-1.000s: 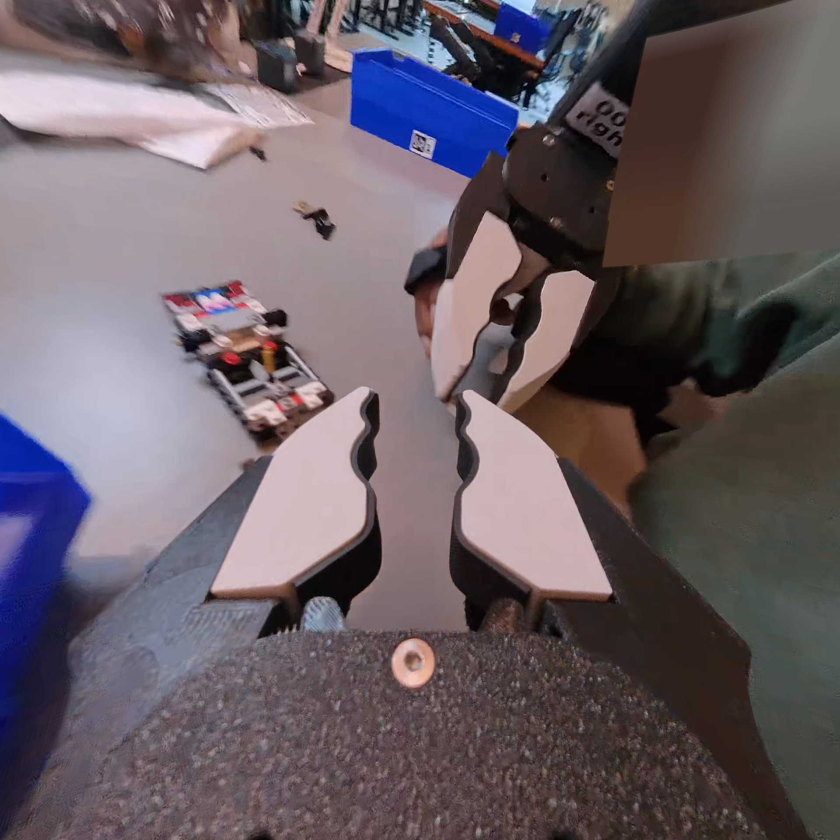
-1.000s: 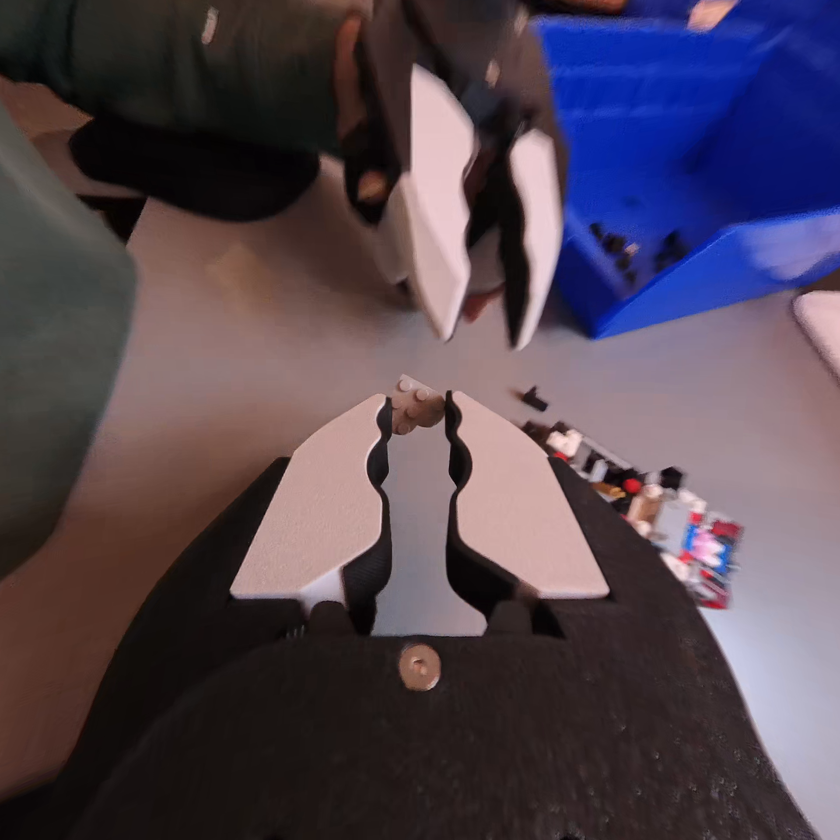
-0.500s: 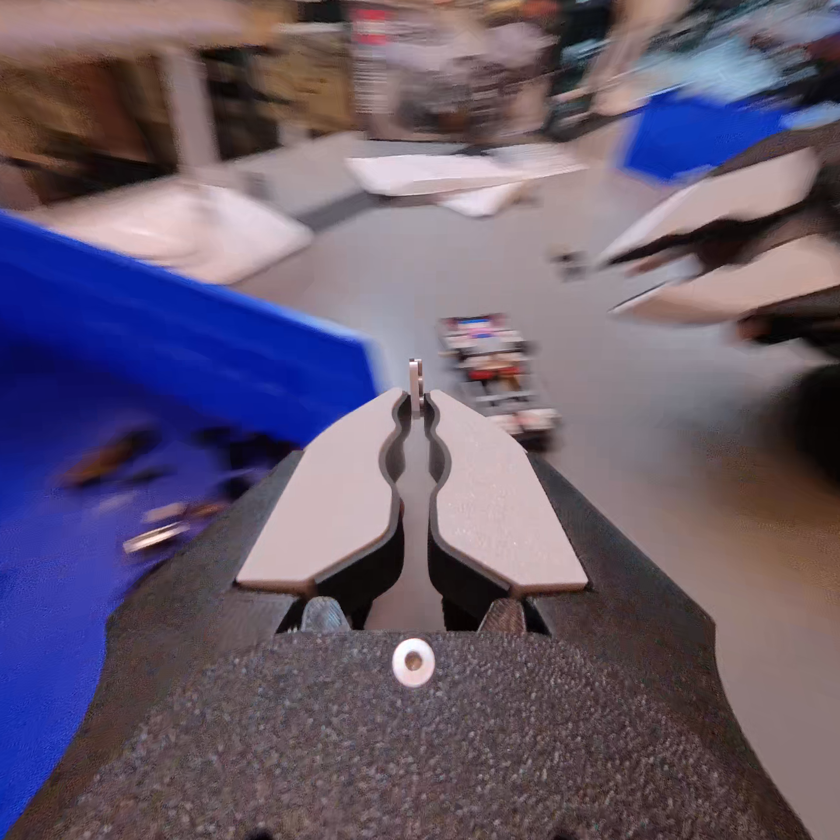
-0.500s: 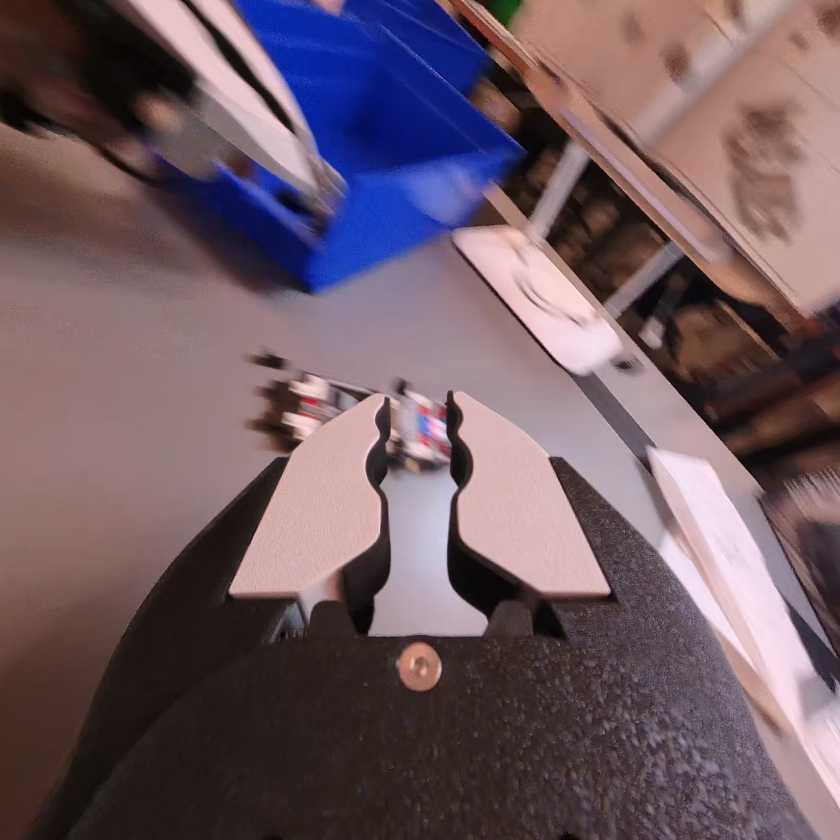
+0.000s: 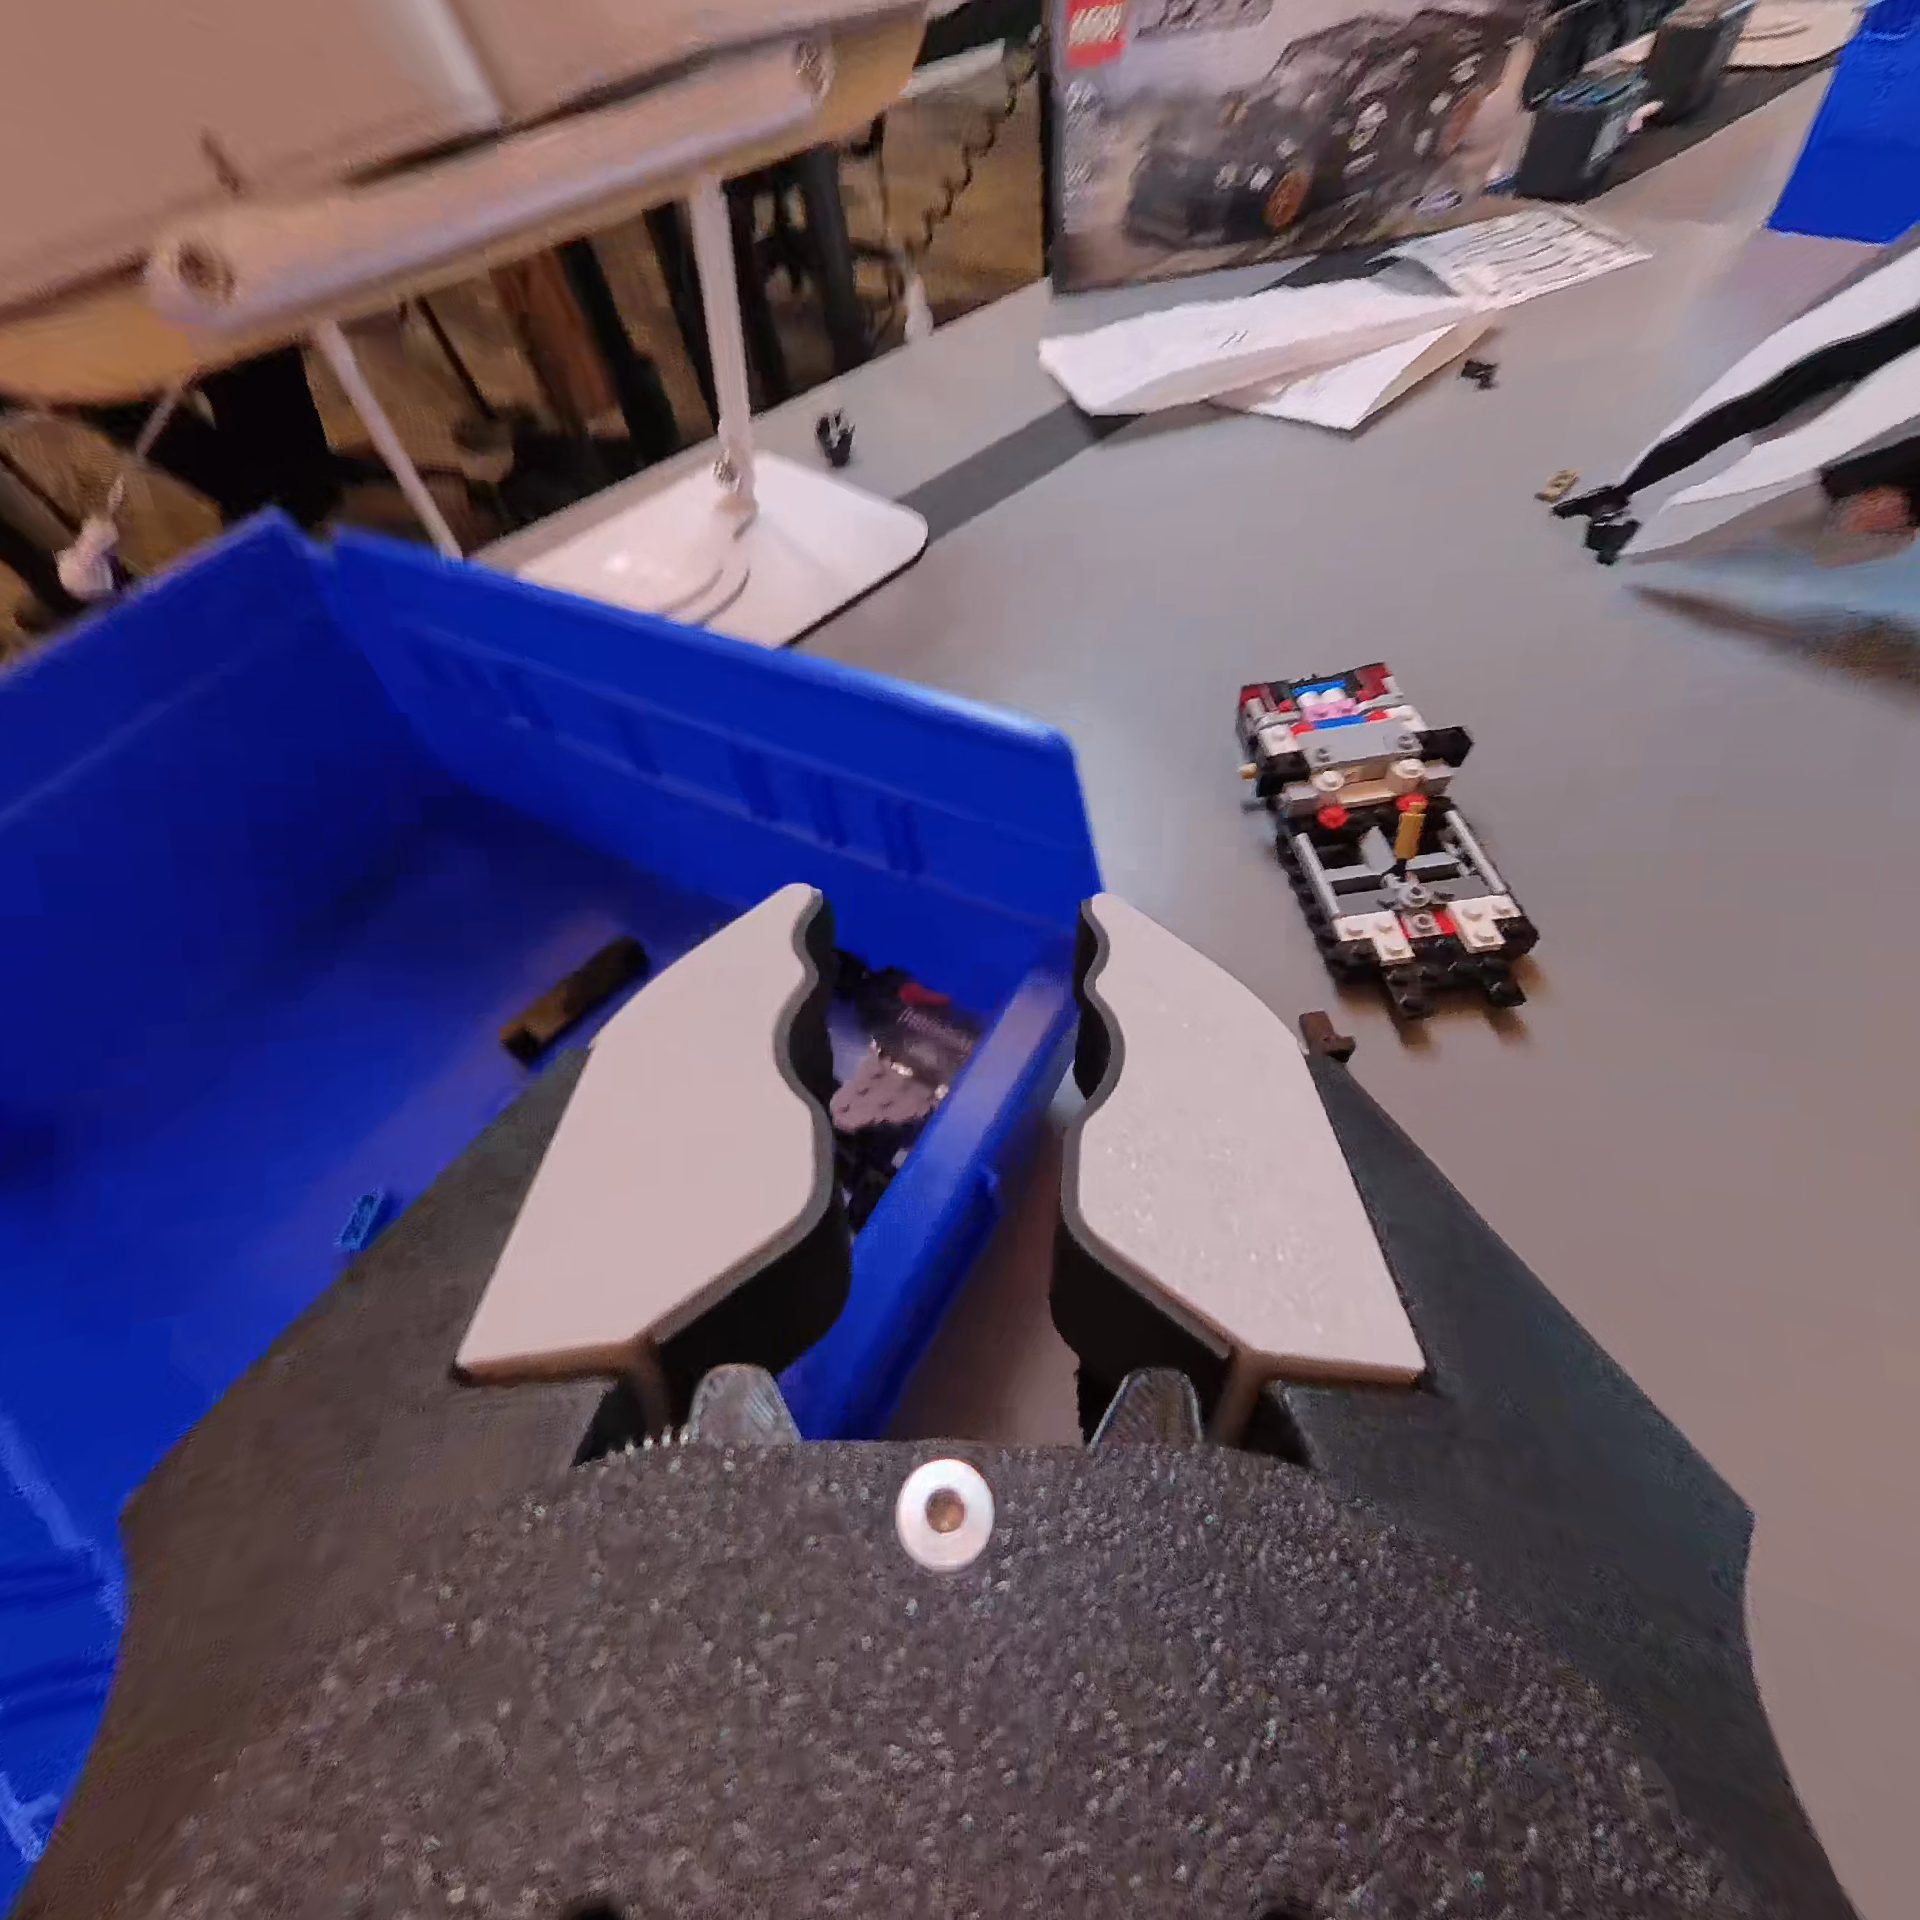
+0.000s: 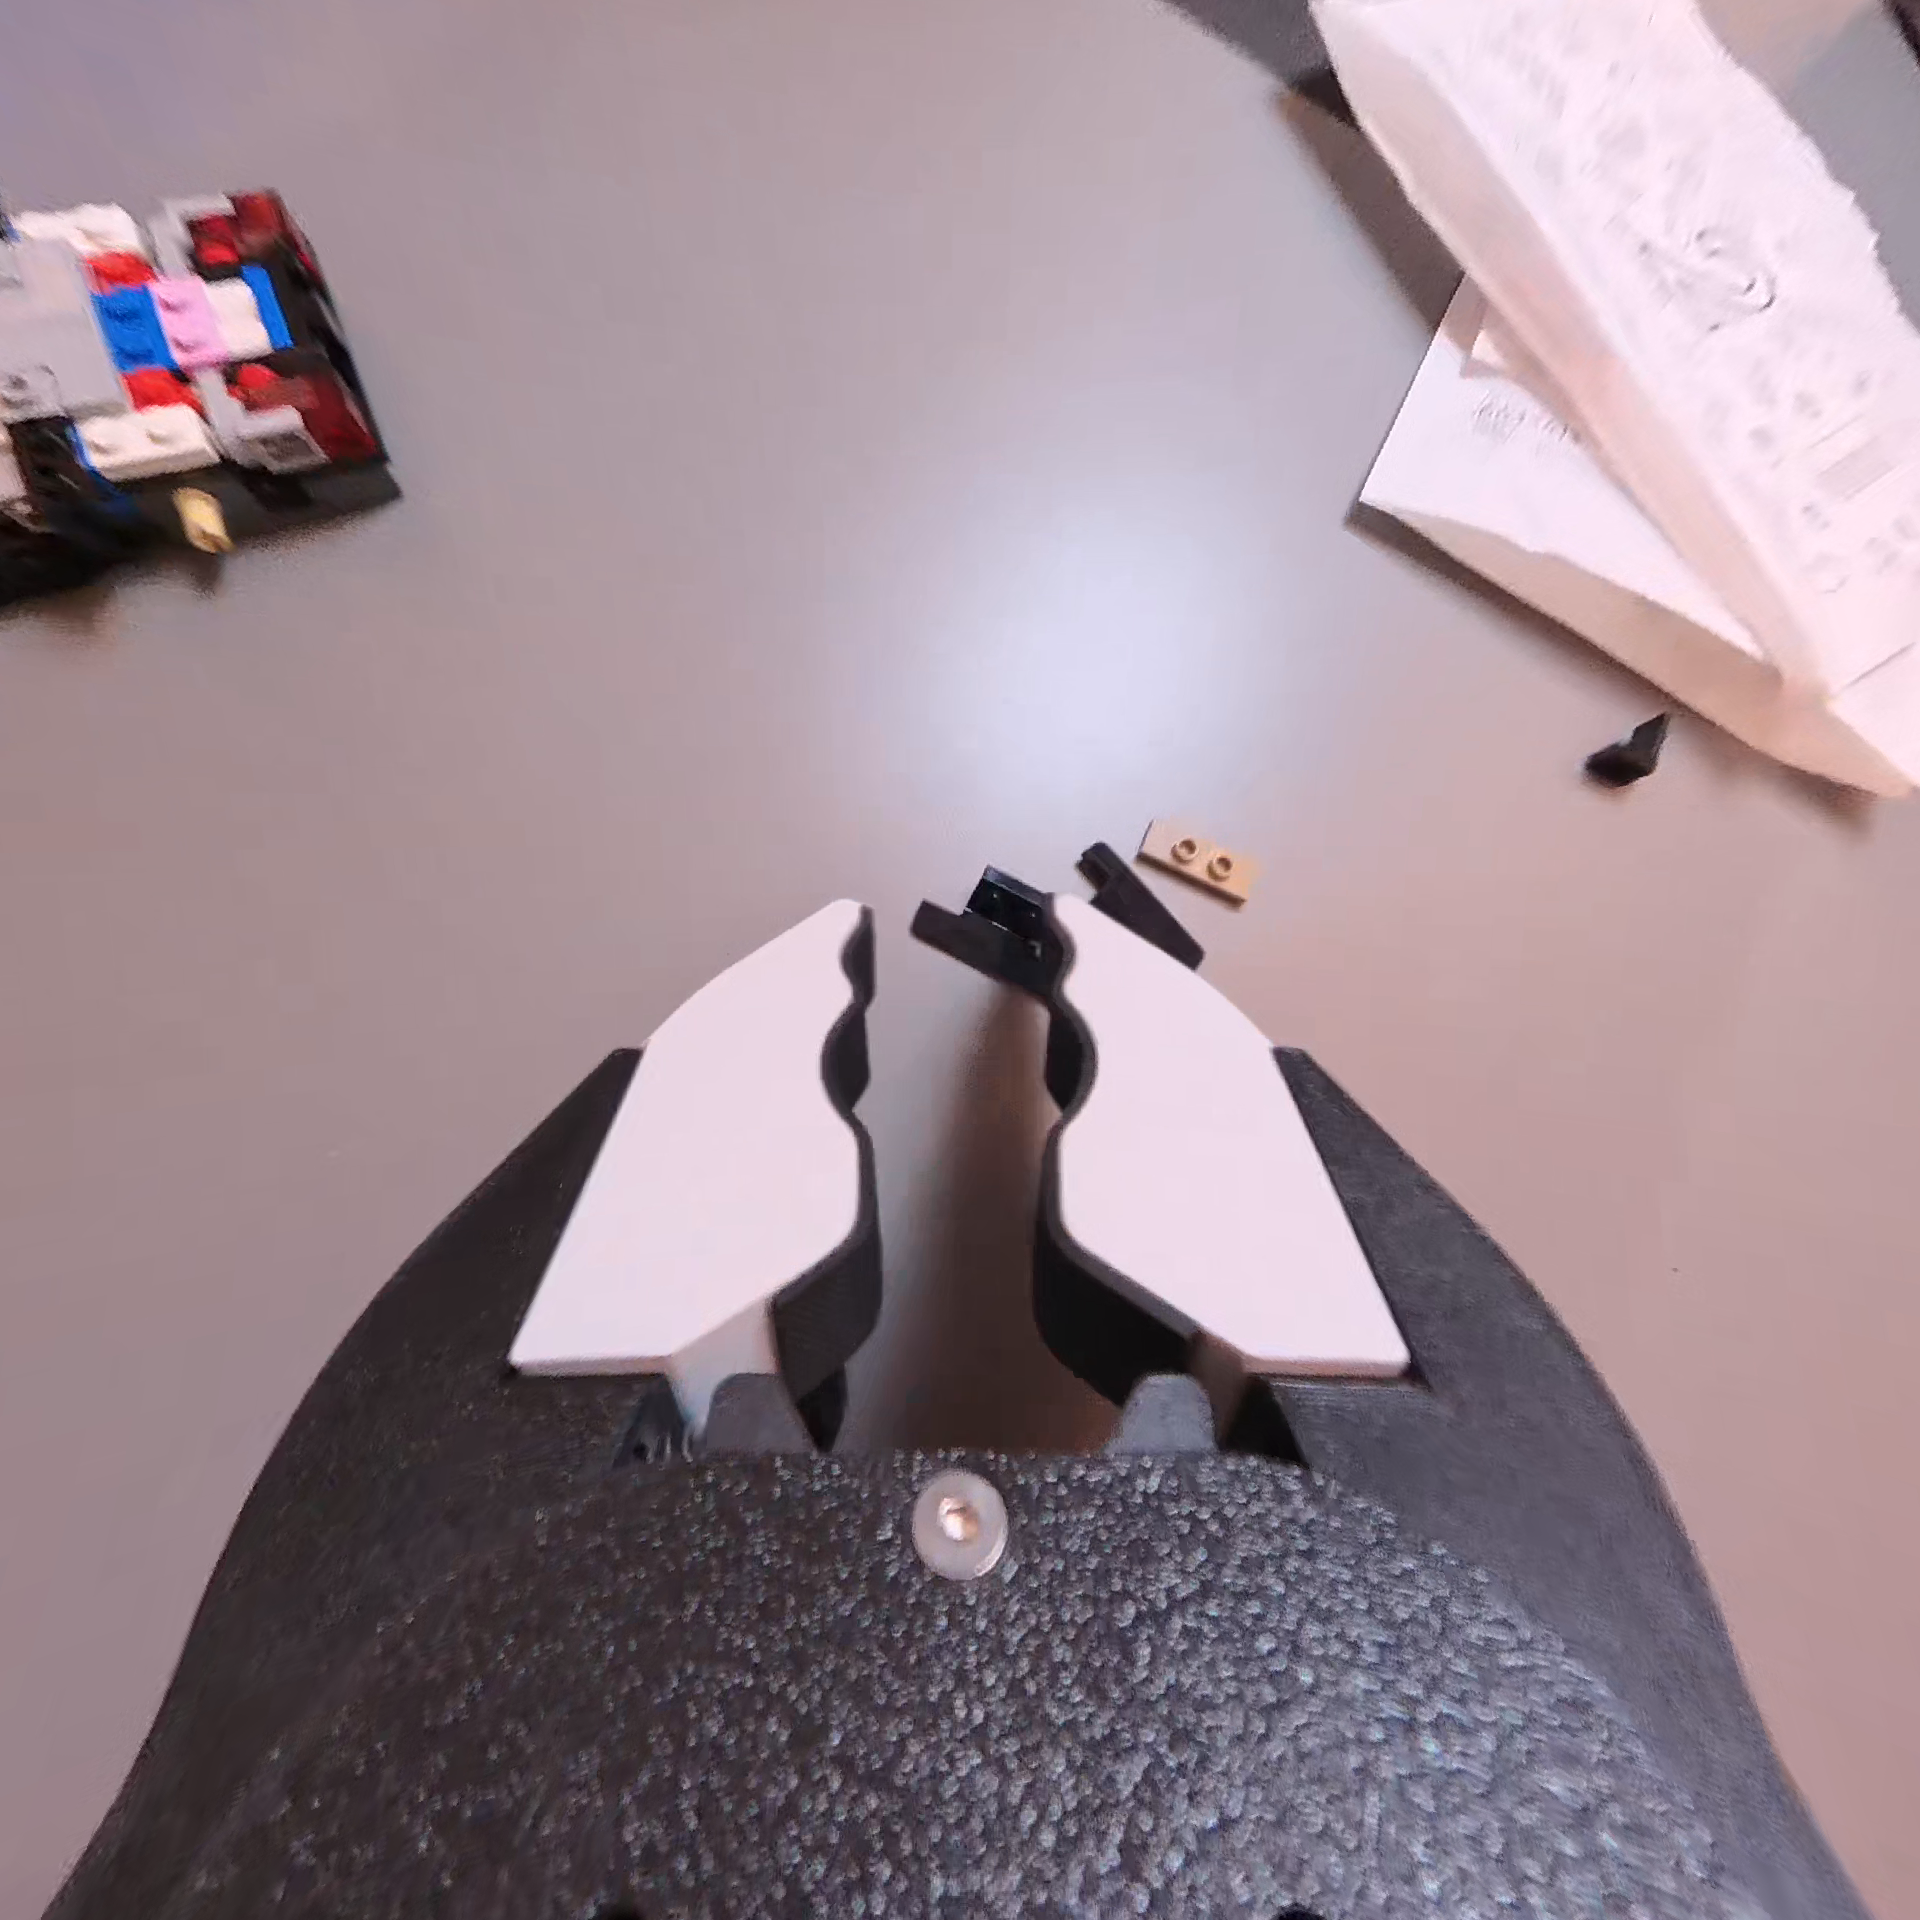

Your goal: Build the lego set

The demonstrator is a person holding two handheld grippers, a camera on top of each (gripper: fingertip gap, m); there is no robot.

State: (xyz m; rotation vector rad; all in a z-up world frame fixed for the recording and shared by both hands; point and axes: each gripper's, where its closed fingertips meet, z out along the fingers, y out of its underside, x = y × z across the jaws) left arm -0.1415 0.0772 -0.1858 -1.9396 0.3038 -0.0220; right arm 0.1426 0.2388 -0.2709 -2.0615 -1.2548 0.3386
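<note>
Left wrist view, L to R: my left gripper (image 5: 945, 940) sits w/ its fingers apart, nothing between them, over the near right corner of a blue plastic bin (image 5: 727, 727) that fills the left half of the frame. In the bin: a dark stubby piece (image 5: 569, 995) at mid-left, plus a heap of grey and black brick parts (image 5: 894, 1060) showing in the gap between my fingers. A white lamp base (image 5: 769, 540) stands behind the bin, upper centre. Right of centre on the grey table (image 5: 1662, 1143) lies a partly built brick car chassis (image 5: 1377, 847): black frame, white and grey plates, red bits, a blue-pink patch at its far end, one tan pin. A tiny dark piece (image 5: 1322, 1031) lies just beside my right finger. Upper right: a toy-car box (image 5: 1268, 135) and white paper sheets (image 5: 1278, 343). Far right edge: my right gripper (image 5: 1621, 509), tips down near the table.

Right wrist view, L to R: chassis (image 6: 177, 364) at upper left. Right gripper (image 6: 961, 914) at centre, fingers apart, gripping nothing; a small black brick piece (image 6: 982, 925) lies on the table at the tips, against the right finger — can't tell if touching. Just right: a black slope piece (image 6: 1138, 899), then a tan two-stud plate (image 6: 1197, 862). Farther right, a lone black bit (image 6: 1631, 753) next to white paper sheets (image 6: 1662, 364) at upper right.
</note>
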